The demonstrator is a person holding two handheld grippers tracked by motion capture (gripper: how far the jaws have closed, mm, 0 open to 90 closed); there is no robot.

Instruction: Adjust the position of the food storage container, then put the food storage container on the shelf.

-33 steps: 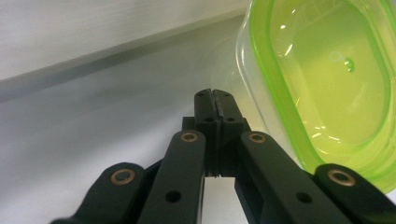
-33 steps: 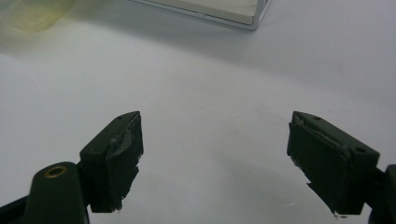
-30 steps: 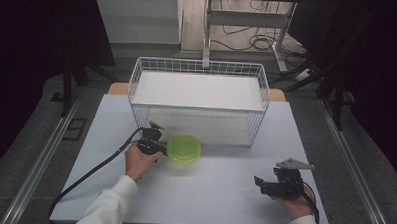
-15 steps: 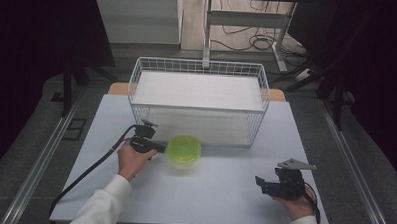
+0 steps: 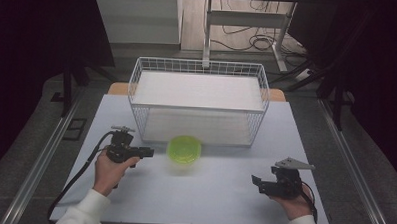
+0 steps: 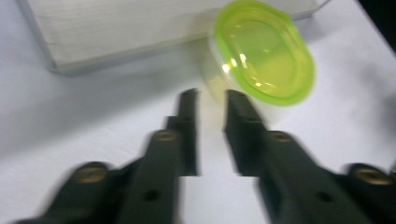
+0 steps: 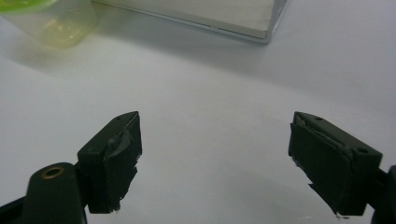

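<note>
A round clear container with a lime-green lid (image 5: pixel 184 149) sits on the white table just in front of the wire basket (image 5: pixel 198 67). My left gripper (image 5: pixel 146 151) lies level to its left and points at it, a short gap away. In the left gripper view the jaws (image 6: pixel 210 95) have just been opening; nothing is between them, and the container (image 6: pixel 261 51) lies just beyond the tips. My right gripper (image 5: pixel 256 181) rests near the front right, open wide (image 7: pixel 215 119) and empty, with the container (image 7: pixel 60 23) far off at its upper left.
The white wire basket stands across the back middle of the table with a pale board (image 5: pixel 200 89) as its floor. Black cables trail from both grippers toward the front edge. Metal rails run along both sides of the table.
My left gripper has drawn back to the left, away from the green-lidded container, and its jaws have parted. The container stays where it was. The right gripper has not moved.
</note>
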